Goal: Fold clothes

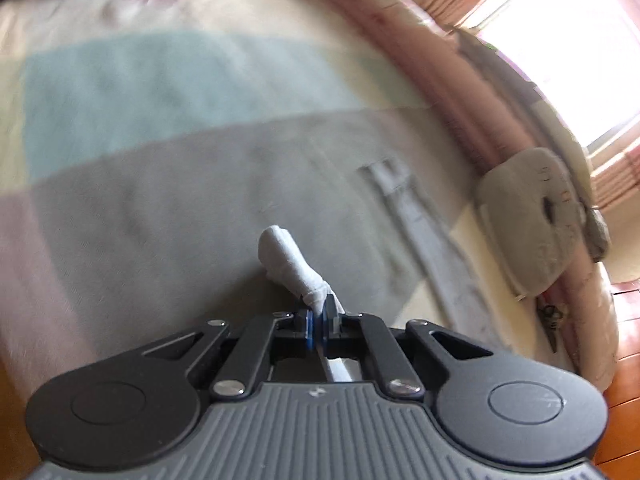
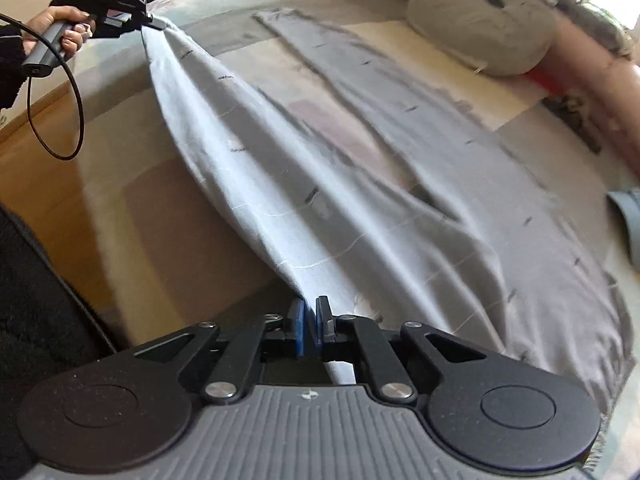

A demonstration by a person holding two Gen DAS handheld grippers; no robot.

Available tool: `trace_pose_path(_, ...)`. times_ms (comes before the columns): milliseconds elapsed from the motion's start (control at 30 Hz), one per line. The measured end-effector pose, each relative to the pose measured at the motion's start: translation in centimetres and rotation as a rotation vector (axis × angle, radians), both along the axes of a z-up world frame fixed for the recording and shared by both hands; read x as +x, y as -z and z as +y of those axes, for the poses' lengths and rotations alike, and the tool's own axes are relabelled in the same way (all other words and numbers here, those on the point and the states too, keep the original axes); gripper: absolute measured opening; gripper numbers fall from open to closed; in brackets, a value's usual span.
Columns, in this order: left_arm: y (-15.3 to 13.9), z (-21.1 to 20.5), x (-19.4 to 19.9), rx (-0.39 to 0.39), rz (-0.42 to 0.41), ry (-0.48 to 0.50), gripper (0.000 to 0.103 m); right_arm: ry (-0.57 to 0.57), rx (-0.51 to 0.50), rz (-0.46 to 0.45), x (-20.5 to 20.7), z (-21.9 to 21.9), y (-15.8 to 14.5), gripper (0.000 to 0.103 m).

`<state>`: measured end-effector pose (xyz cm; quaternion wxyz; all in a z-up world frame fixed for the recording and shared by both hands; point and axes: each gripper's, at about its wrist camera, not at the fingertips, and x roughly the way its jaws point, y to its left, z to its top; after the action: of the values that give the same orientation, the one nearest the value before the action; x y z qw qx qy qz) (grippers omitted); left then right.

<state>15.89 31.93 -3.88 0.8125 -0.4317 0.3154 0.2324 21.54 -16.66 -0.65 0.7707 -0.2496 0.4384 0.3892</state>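
Observation:
A large pale grey cloth [image 2: 360,184] with thin check lines lies spread over the bed, its near edge lifted. My right gripper [image 2: 309,320] is shut on one corner of that edge. My left gripper [image 2: 158,24], held by a hand [image 2: 60,28] at the far left, pinches the other corner, so the edge hangs taut between the two. In the left wrist view my left gripper [image 1: 318,312] is shut on a bunched tip of the grey cloth [image 1: 292,268], which sticks up past the pads.
The bed cover [image 1: 160,92] has pale blue, grey and pink blocks. A grey cushion [image 2: 480,20] and a pink bolster [image 2: 600,92] lie along the far side. A wooden bed frame [image 2: 60,184] runs at the left. A black cable [image 2: 56,112] loops under the hand.

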Motion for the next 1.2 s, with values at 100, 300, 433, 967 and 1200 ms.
trace_pose_path(100, 2.0, 0.2, 0.0, -0.023, 0.052, -0.016, 0.004, 0.025, -0.022, 0.007, -0.6, -0.8, 0.7, 0.017)
trace_pose_path(300, 2.8, 0.0, 0.4, -0.009, 0.059, -0.016, 0.005, 0.263, 0.017, 0.063, -2.1, -6.4, 1.1, 0.030)
trace_pose_path(433, 2.9, -0.1, 0.4, -0.008, 0.062, -0.017, 0.006, 0.553, 0.170, 0.156, -3.3, -12.4, 2.2, 0.035)
trace_pose_path(967, 1.9, -1.3, 1.4, 0.062, 0.149, -0.008, 0.004, 1.220, 0.803, 0.278, -4.1, -22.8, 8.4, 0.003)
trace_pose_path(1200, -1.2, -1.0, -0.3, 0.085, 0.143, 0.009, 0.004, 1.136, 0.685, 0.263, -5.6, -22.5, 4.9, 0.003)
